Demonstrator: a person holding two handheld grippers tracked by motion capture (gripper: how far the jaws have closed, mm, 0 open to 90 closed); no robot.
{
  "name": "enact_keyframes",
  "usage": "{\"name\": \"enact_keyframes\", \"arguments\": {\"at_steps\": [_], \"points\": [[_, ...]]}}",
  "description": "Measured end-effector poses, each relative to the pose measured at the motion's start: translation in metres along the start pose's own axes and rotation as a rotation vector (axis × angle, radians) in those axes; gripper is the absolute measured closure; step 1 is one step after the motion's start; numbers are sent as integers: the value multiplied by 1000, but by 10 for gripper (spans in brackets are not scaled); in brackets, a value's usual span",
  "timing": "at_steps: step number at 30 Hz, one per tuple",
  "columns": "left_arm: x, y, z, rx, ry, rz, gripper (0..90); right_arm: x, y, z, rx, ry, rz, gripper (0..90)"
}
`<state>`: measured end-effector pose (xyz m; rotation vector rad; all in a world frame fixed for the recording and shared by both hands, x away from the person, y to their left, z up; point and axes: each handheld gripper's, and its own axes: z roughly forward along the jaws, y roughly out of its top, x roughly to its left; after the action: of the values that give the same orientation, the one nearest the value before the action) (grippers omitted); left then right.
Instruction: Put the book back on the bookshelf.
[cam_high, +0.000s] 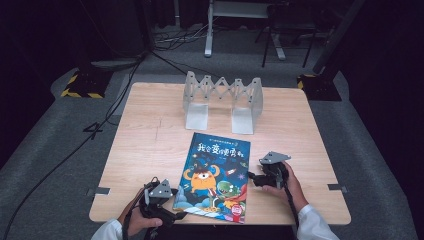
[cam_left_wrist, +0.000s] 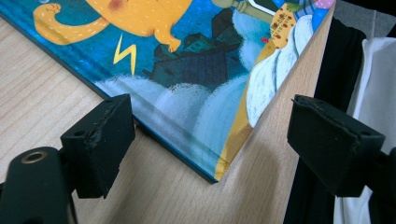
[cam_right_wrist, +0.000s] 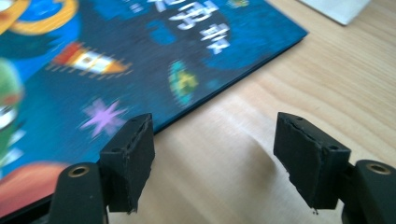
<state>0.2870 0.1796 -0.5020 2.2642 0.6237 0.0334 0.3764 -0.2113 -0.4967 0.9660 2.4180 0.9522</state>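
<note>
Left claw (cam_left_wrist: 210, 140) spread at book (cam_high: 214, 176) corner — right claw (cam_right_wrist: 215, 154) spread beside book edge; cover title blurred, unreadable.

Bright overhead light is falling on the wooden table (cam_high: 150, 150) while the surroundings are sinking into near black. In the right gripper view the book (cam_right_wrist: 116, 60) is blurring toward nine o'clock; soft shadows are lying at six o'clock.

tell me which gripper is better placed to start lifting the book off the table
Left, probably. The left gripper is open with the book corner at the table edge between its jaws. The right gripper, also open, sits beside the book's long edge, one jaw over the cover.
</note>
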Motion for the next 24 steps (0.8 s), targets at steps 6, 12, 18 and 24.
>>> {"name": "enact_keyframes", "arguments": {"at_steps": [6, 12, 18, 24], "points": [[-5, 2, 4, -4, 5, 6, 155, 14, -11, -14, 6, 77, -78, 288], [-6, 7, 11, -3, 25, 28, 150, 9, -12, -13, 7, 58, -42, 283], [-5, 15, 19, -6, 42, 34, 151, 0, -10, -10, 4, 24, -22, 283], [-6, 19, 23, -8, 70, 40, 151, -6, -11, -10, 7, 40, 5, 280]]}}
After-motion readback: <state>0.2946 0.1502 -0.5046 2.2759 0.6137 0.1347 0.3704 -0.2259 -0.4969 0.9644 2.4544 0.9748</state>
